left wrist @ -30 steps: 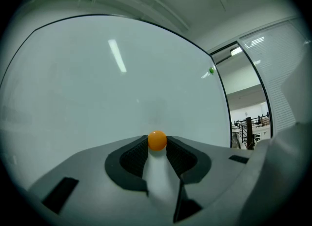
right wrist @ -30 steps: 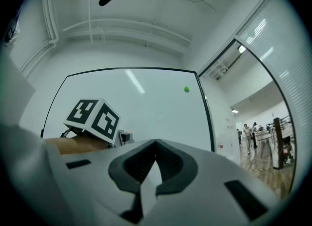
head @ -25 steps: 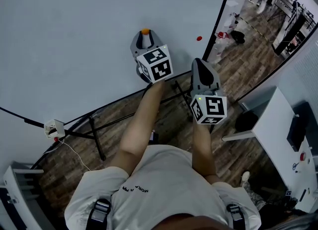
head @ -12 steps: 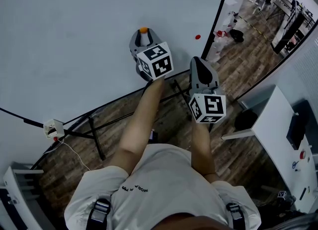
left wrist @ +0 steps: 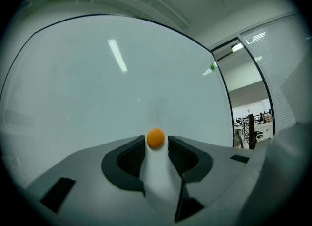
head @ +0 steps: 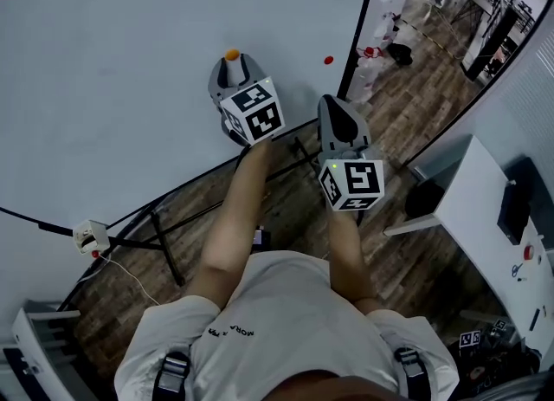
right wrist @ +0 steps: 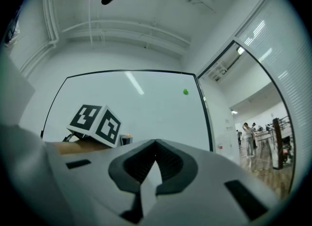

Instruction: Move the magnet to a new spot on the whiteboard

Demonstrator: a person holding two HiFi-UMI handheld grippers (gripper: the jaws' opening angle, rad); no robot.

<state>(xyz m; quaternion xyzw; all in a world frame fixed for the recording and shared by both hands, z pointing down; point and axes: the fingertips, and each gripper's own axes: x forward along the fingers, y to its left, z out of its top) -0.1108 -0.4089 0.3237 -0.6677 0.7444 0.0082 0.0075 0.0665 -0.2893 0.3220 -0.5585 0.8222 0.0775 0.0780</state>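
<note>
**Orange Magnet Sat Between Parted Jaws on the Whiteboard**

The orange magnet [left wrist: 155, 138] clung to the whiteboard [head: 130, 44] low down and towards the board's right side, exactly between the tips of the left gripper [head: 232, 61] I was running. Those jaws had just been opening. In the left gripper view they stood spread to either side of the magnet, a thin strip of white board showing on each flank and neither pad pressing on it. That gripper pointed level, straight at the board, its marker cube [head: 252, 111] riding behind the jaws.

To its right, well apart from the magnet, the right gripper [right wrist: 155, 143] hung in front of the board's lower edge with its nose tipped slightly upward. Its jaws were closed tip to tip and held nothing.

Farther right on the board, near the black frame, sat a small red dot [head: 328, 60]. Below the board lay a wooden floor [head: 286, 191], crossed by the dark legs of the stand [head: 164, 235].
</note>
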